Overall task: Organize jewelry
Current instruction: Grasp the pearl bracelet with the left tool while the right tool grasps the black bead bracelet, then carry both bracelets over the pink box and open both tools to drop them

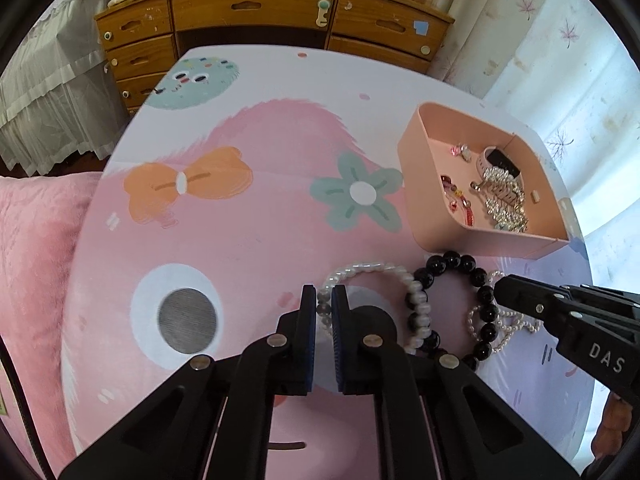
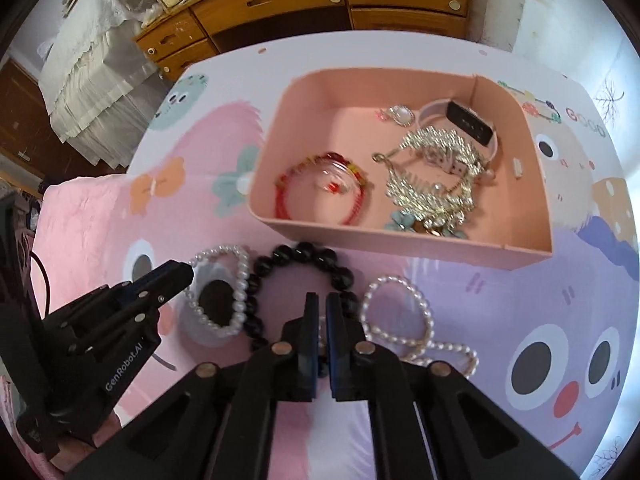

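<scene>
With several pieces already in the pink tray near the counter's far right edge, the left gripper pinches the pearl bracelet and the right gripper clamps the pearl necklace, black bead bracelet left.

pink tray, black bead bracelet, cartoon-print table.

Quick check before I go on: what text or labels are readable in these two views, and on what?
"DAS": on the right gripper body, cut off at the frame edge.
"GenRobot.AI": on the left gripper body.
"GOOD": printed on the tablecloth beyond the pink box, blurred, so not certain.
Labels on the clutter atop the dresser: too small to read.
</scene>
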Demonstrator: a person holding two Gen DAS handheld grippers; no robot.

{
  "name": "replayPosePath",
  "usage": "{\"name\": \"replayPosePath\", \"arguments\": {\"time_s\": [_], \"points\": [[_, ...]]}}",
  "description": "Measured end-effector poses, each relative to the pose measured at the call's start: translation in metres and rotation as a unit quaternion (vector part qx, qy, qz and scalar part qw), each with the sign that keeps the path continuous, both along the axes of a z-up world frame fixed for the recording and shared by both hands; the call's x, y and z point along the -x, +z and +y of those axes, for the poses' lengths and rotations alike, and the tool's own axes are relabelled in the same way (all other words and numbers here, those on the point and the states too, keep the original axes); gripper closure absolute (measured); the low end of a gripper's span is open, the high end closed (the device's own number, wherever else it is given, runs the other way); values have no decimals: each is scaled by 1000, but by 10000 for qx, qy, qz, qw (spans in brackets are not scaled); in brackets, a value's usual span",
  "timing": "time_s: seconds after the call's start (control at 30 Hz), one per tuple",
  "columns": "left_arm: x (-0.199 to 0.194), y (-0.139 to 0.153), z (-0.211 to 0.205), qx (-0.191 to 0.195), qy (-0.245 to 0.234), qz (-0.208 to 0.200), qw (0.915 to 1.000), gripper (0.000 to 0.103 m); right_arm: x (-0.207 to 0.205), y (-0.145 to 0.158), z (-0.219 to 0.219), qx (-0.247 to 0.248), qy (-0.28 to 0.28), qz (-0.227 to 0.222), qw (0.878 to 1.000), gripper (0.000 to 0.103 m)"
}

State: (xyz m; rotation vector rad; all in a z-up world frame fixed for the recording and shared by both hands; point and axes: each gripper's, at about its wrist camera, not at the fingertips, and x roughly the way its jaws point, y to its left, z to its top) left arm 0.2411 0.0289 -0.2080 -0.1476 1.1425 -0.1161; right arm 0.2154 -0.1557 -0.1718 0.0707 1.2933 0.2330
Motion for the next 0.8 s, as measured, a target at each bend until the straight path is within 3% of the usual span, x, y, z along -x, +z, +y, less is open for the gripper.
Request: {"name": "replayPosePath", "arguments": {"time_s": [0.27,0.5,0.63,0.8], "points": [[2,30,19,61,-231,-334,9992,98,-3,1,14,29,-226,2,9997,100],[13,57,33,656,-622,-868,9921,98,-6,-11,6,263,-563,181,9979,96],[14,63,33,839,-779,-1013,9882,98,-6,-17,0,281,-732,251,9966,88],[16,69,34,996,-886,-1118,9848,97,-3,-25,-6,303,-956,447,9940,87]]}}
